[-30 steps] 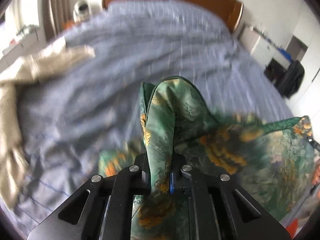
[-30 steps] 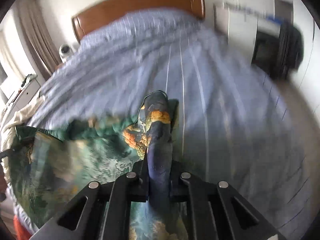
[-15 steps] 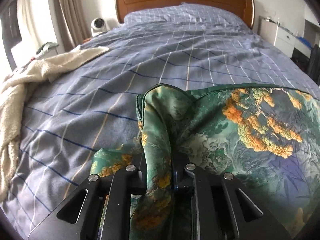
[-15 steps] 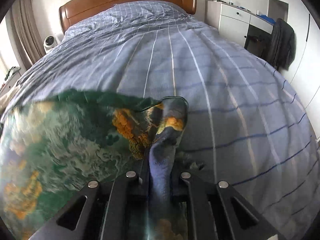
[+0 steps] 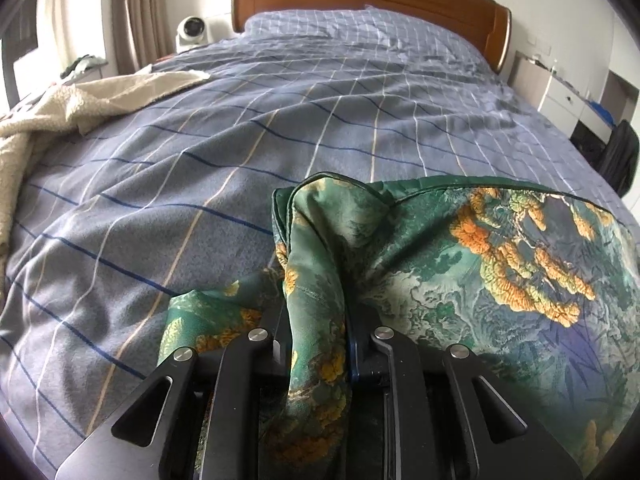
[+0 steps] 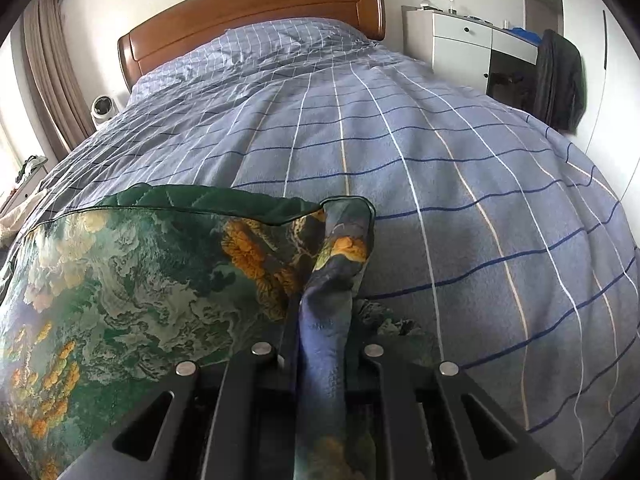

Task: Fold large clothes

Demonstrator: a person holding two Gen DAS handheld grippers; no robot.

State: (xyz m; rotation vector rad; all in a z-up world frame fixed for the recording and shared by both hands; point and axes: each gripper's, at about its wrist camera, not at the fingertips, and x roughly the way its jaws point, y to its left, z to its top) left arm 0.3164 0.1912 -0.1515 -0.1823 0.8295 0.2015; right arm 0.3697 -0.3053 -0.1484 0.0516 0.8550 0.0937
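green cloth (image 5: 500,280) long axis runs L–R btwn grippers | left gripper (image 5: 316,320) clamped on its corner, aimed at headboard (image 5: 360,0) | right gripper (image 6: 324,320) same, other corner

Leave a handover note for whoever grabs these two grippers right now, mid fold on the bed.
Left gripper: shut on one corner of the green silky garment with orange floral print.
Right gripper: shut on the opposite corner of the same garment.
The garment is stretched between them over the foot of the blue checked bedspread. A cream fleece blanket lies at the left edge.
Done: both corners gripped, edge spread.
Left: lay it down and fold.
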